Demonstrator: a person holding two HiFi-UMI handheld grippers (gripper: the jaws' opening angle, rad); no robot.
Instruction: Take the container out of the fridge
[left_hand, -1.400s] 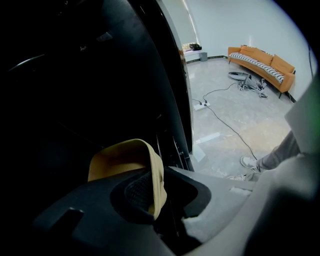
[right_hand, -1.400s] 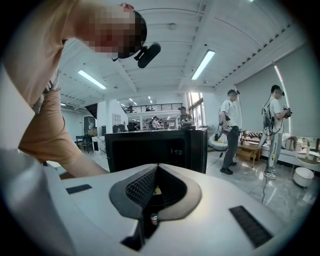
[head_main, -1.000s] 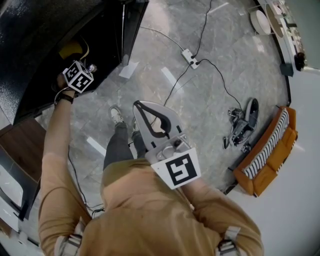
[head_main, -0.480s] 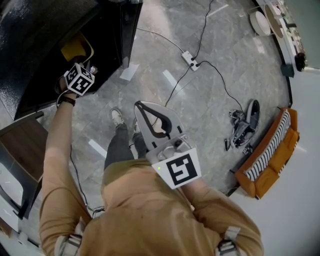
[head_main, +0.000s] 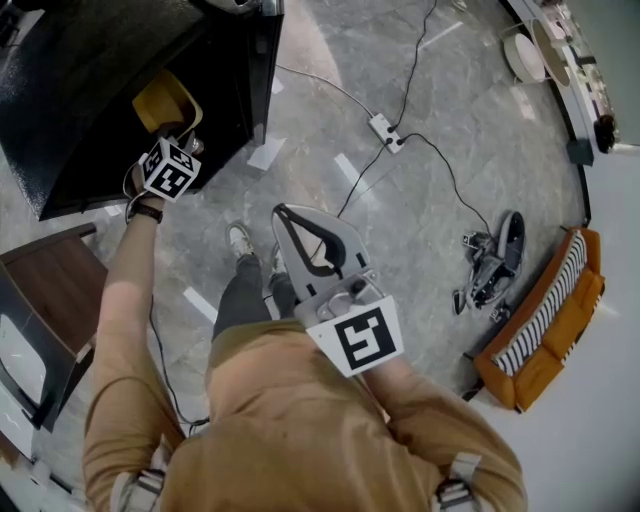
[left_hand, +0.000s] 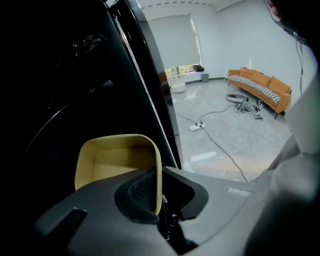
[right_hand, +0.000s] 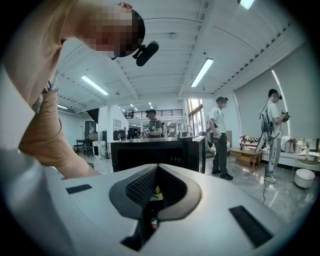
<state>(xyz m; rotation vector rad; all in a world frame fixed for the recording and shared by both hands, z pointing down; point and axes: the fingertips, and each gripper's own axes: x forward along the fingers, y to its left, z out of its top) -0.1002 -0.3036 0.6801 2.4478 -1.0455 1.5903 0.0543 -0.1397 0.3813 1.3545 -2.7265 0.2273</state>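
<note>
Pull-out step was in hand. Our left tool (left_hand: 159, 197) had just closed and gripped right rim of yellow container (left_hand: 112, 162), upper left in head view, at fridge (head_main: 90, 90) opening. Right tool (head_main: 284, 214) was pinched together, empty. Next move needed slow, level pull clear of door.

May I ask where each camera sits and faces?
Head view: on the head, steeply down at floor and fridge; torso, left gripper, right gripper.
Left gripper view: on left gripper, into the fridge; jaws, just closed, pinching the container by its rim.
Right gripper view: on right gripper, level toward the fridge; arm, shut jaws.
Shared: container, head and left views.
</note>
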